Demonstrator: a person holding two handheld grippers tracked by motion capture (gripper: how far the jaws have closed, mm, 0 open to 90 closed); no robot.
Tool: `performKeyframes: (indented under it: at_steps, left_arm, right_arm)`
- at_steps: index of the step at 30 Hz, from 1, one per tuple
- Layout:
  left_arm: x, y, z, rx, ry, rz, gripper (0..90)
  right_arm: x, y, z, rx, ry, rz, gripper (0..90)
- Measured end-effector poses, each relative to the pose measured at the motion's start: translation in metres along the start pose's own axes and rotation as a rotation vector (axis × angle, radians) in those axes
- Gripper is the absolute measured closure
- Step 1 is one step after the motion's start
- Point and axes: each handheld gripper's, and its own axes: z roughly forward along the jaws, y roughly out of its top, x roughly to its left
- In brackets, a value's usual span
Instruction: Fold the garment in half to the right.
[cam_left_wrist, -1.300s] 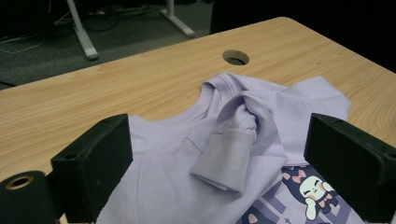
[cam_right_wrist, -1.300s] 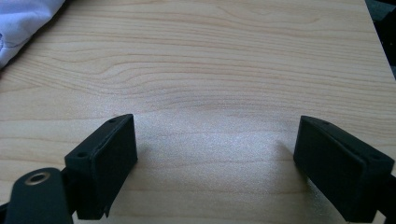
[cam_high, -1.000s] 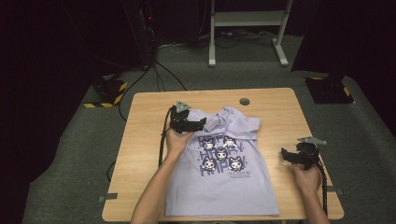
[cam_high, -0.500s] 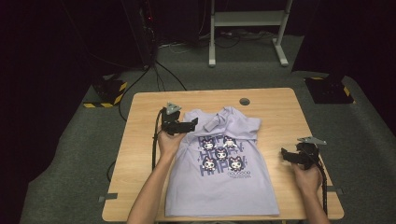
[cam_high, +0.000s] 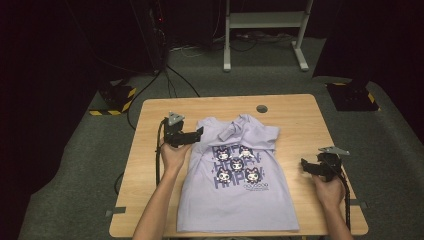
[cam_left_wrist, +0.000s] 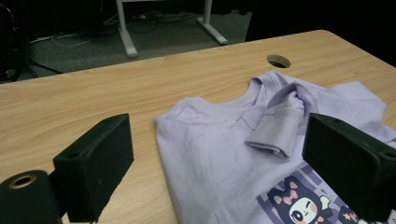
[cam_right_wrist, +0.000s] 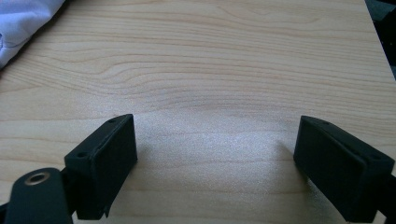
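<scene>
Your lilac cotton T-shirt with cartoon print (cam_high: 239, 180) lies flat, print up, mid-bench (cam_high: 150, 165). One sleeve (cam_left_wrist: 275, 133) is folded inward near the collar; the rest looks unfolded. Your left claw (cam_high: 192, 136) hovers spread at that shoulder; your right claw (cam_high: 311, 167) waits spread over bare wood.

Wooden table (cam_high: 300, 115) with a round cable hole (cam_high: 261, 108), grey carpet floor (cam_high: 75, 165), white metal stand (cam_high: 265, 30), yellow-black striped block (cam_high: 117, 97)

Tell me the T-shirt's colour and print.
Lilac T-shirt, dark cartoon-face print; clearest in high view.
</scene>
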Motion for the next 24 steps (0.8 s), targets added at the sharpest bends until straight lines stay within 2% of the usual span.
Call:
performKeyframes:
  at_steps: [9, 24]
  left_arm:
    - [0.009, -0.008, -0.01, -0.003, 0.033, -0.022, 9.4]
    - [0.019, -0.021, -0.024, -0.006, 0.061, -0.053, 9.7]
  right_arm:
    - [0.0, 0.0, 0.0, 0.0, 0.0, 0.0, 12.8]
    - [0.0, 0.0, 0.0, 0.001, -0.001, 0.001, 12.8]
